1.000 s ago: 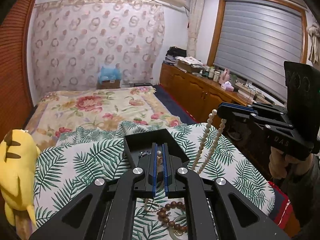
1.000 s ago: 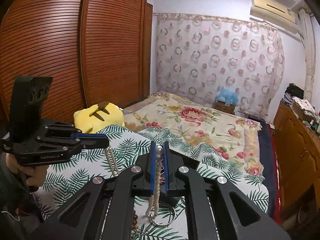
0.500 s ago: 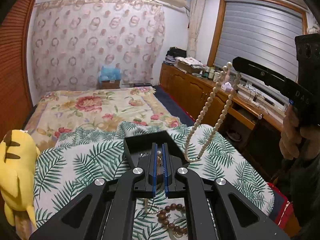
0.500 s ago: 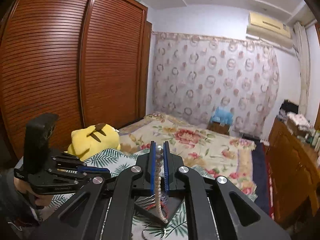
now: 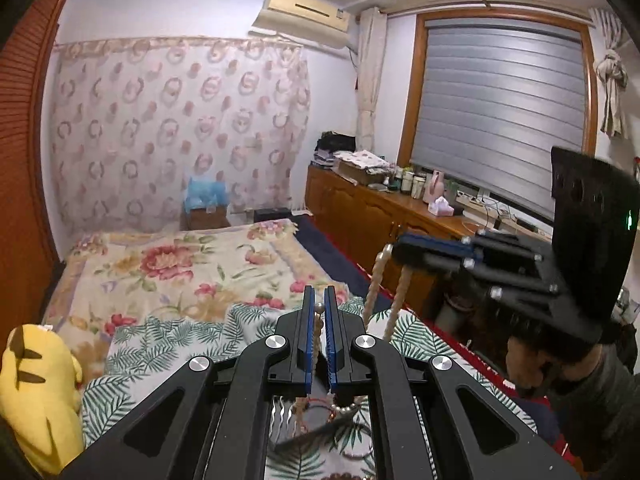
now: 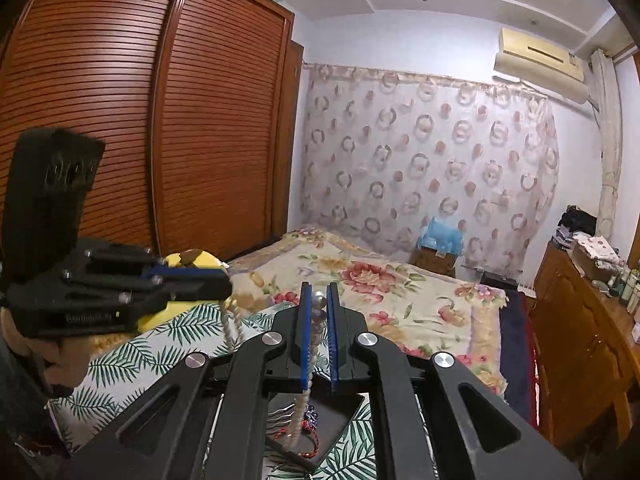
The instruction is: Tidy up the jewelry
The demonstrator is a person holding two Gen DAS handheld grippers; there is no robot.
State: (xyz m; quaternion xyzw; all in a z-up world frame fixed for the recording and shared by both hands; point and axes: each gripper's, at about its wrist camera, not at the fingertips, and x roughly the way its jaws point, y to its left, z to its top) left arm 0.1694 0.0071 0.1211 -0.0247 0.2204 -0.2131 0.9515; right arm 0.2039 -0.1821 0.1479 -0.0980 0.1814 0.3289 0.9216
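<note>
A long pearl necklace (image 5: 375, 286) hangs between both grippers above the leaf-print cloth. My left gripper (image 5: 319, 308) is shut on one part of it; beads show between its blue pads. My right gripper (image 6: 319, 303) is shut on another part, with a strand (image 6: 301, 408) hanging down over a black tray (image 6: 336, 412). The tray holds a silver hair comb (image 6: 280, 414) and a red cord bracelet (image 6: 310, 440). The right gripper also shows in the left wrist view (image 5: 404, 248), and the left gripper in the right wrist view (image 6: 224, 284).
A yellow plush toy (image 5: 36, 392) lies at the bed's left. The floral bedspread (image 5: 168, 268) stretches behind. A wooden cabinet (image 5: 376, 216) with bottles runs along the right; a brown slatted wardrobe (image 6: 140, 120) stands at the left. Brown beads (image 5: 320, 476) lie on the cloth.
Both grippers have risen, lifting the pearl necklace off the cloth. The right gripper came back down and closer to the left one, and the tray now sits under the hanging strands.
</note>
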